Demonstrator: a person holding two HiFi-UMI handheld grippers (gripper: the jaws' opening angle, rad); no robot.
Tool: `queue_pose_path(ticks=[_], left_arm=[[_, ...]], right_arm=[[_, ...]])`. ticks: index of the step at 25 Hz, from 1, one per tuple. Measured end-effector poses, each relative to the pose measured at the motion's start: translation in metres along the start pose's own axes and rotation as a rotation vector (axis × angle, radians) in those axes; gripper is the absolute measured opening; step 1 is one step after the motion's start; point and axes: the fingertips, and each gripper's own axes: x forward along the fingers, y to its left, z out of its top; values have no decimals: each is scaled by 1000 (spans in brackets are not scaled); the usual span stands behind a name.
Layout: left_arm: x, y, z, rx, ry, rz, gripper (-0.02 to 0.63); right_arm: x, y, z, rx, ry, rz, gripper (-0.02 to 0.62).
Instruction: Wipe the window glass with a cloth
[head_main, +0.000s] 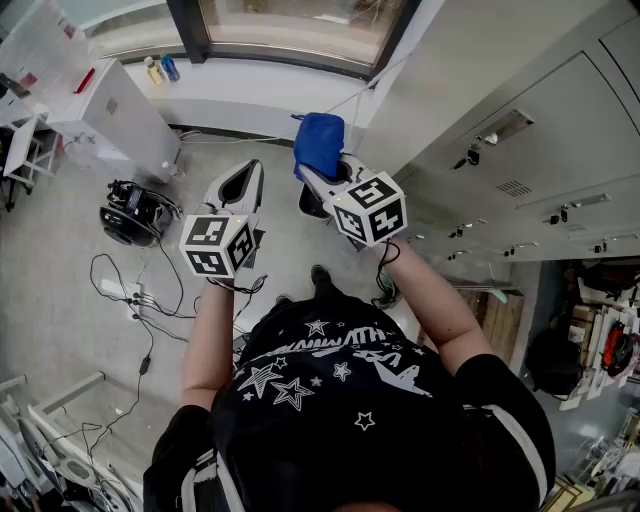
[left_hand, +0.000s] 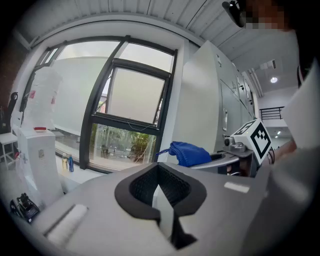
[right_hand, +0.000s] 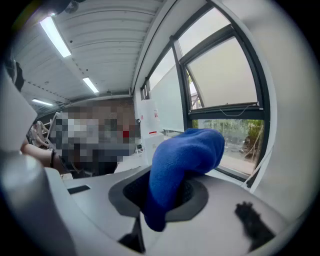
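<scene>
The window glass (head_main: 290, 22) runs along the far wall, above a white sill (head_main: 250, 85); in the left gripper view it shows as a dark-framed window (left_hand: 136, 95) straight ahead. A blue cloth (head_main: 319, 144) is bunched up in my right gripper (head_main: 326, 172), which is shut on it and held a short way off the glass. In the right gripper view the cloth (right_hand: 184, 161) bulges out of the jaws, with the window (right_hand: 225, 80) behind it. My left gripper (head_main: 243, 180) sits beside it to the left, shut on nothing (left_hand: 161, 192); it sees the cloth (left_hand: 190, 153) at its right.
A white cabinet (head_main: 118, 108) stands at the left by the sill, with two small bottles (head_main: 160, 68) on the sill. A black device (head_main: 134, 212) and loose cables (head_main: 135, 295) lie on the floor. Grey lockers (head_main: 520, 150) line the right side.
</scene>
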Motion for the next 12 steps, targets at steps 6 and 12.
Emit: queue_pose_path(ticks=[6, 12], left_arm=[[-11, 0, -3, -3, 11, -13, 8], [-17, -4, -1, -13, 9, -52, 8]], right_arm=[[-4, 10, -6, 17, 13, -9, 69], [-4, 22, -8, 2, 26, -6, 69]])
